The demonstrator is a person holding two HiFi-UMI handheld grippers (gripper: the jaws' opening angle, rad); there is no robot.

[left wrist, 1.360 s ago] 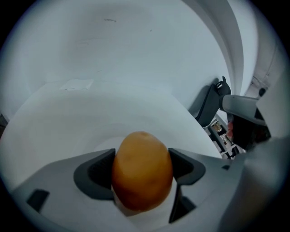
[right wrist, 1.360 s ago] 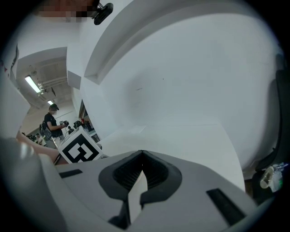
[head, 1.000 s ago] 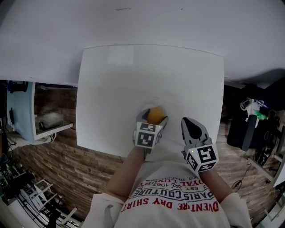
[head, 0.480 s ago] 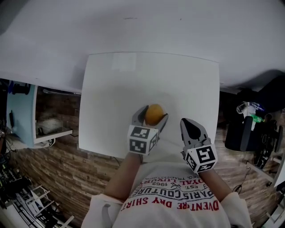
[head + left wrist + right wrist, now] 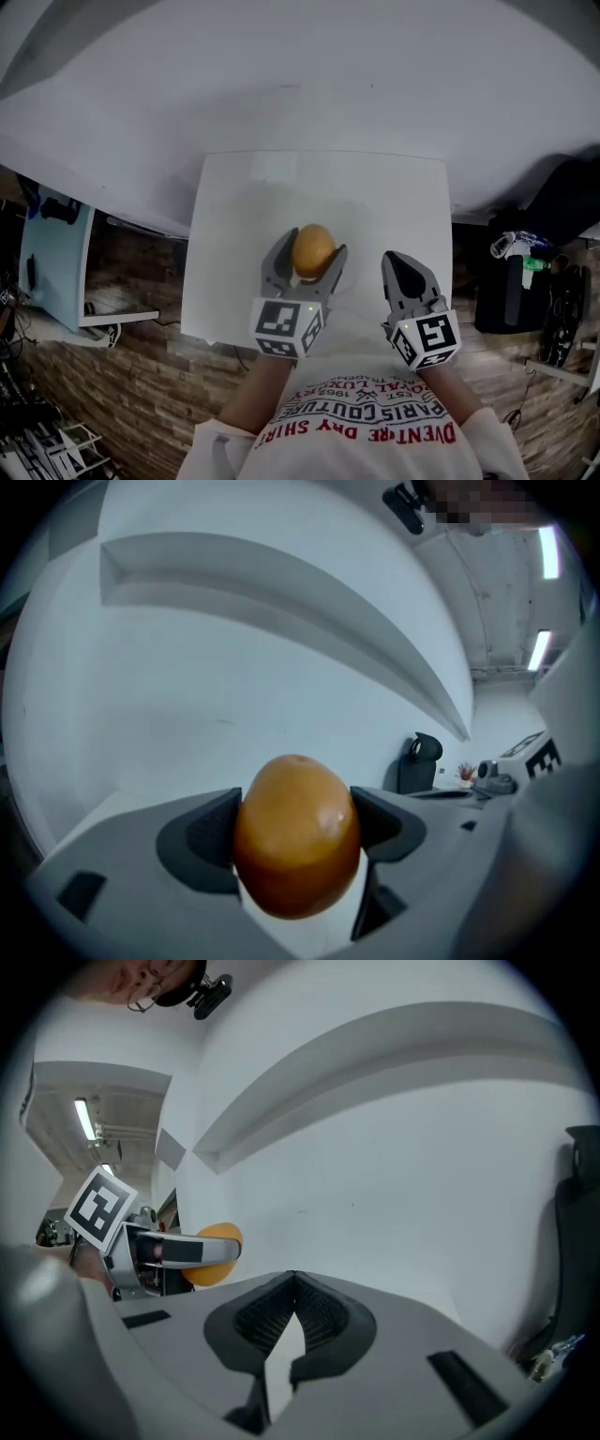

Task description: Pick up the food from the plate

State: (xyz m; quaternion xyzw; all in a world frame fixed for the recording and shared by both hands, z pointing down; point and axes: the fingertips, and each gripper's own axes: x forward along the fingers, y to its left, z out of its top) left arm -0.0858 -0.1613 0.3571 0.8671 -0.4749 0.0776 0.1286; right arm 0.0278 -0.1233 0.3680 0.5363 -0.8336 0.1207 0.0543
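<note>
Ok, left hand-held gripper (image 5: 309,251) pinches the fruit (image 5: 296,834) across its widest part, over the table (image 5: 234,216); right hand-held gripper (image 5: 401,267) pressed together, empty; I'd guess light, firm, smooth-skinned, slip-prone.

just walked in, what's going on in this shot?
A person holds a gripper in each hand over a white table. The left gripper is shut on an orange, egg-shaped piece of food, which sits squarely between its jaws and looks to be held up off the table. The right gripper is beside it, jaws together and empty. The plate is hard to make out against the white tabletop.
</note>
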